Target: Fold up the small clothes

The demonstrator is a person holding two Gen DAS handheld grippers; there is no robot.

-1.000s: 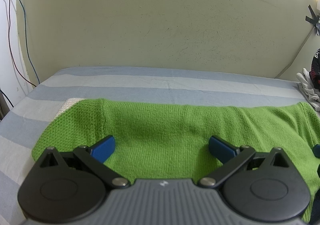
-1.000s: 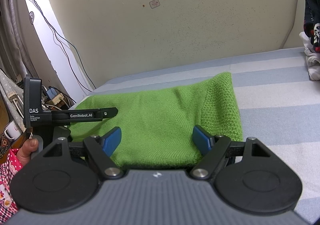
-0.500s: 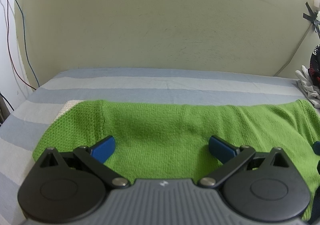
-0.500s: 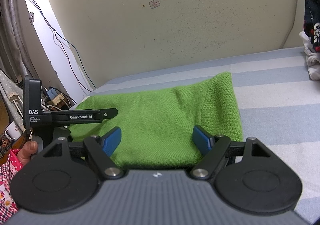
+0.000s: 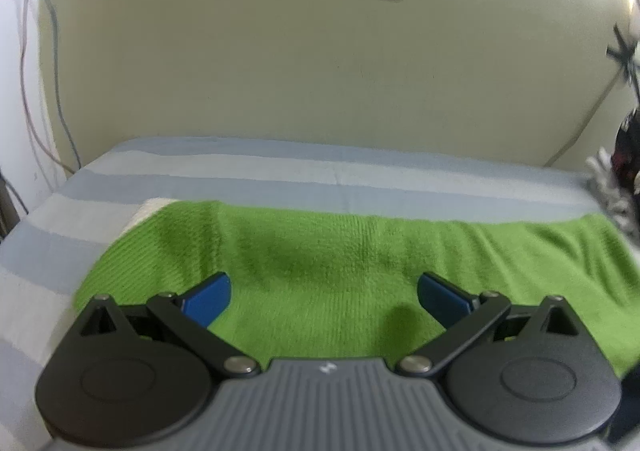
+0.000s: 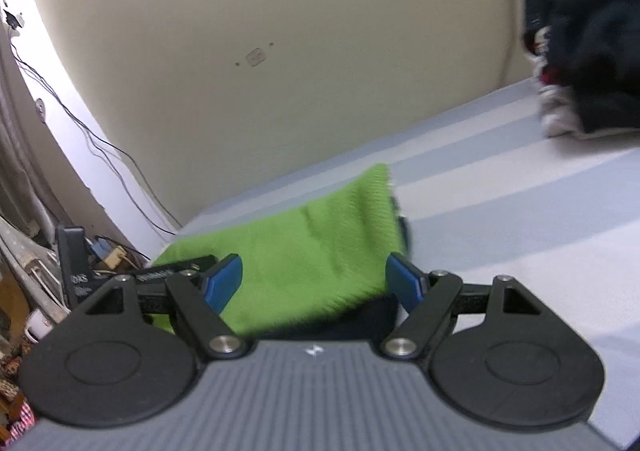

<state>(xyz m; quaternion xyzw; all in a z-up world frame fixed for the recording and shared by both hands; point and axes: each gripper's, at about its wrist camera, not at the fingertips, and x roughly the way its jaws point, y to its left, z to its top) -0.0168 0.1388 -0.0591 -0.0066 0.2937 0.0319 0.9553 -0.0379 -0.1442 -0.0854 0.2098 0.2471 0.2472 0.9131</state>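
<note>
Change: my right gripper (image 6: pixel 314 283) has swung since a second ago; the dark clothes pile (image 6: pixel 580 31) now looms larger and the frame is blurred. My left view has barely shifted.
Left gripper (image 5: pixel 324 297): fingers spread wide, holding nothing, over the green knit garment (image 5: pixel 340 263).
Right gripper: fingers likewise apart, empty, above that garment's end.
Surface: I see the garment lying flat across the striped bedsheet (image 5: pixel 280 175), near the wall (image 5: pixel 280 71).
Room: bare sheet lies between garment and pile.
</note>
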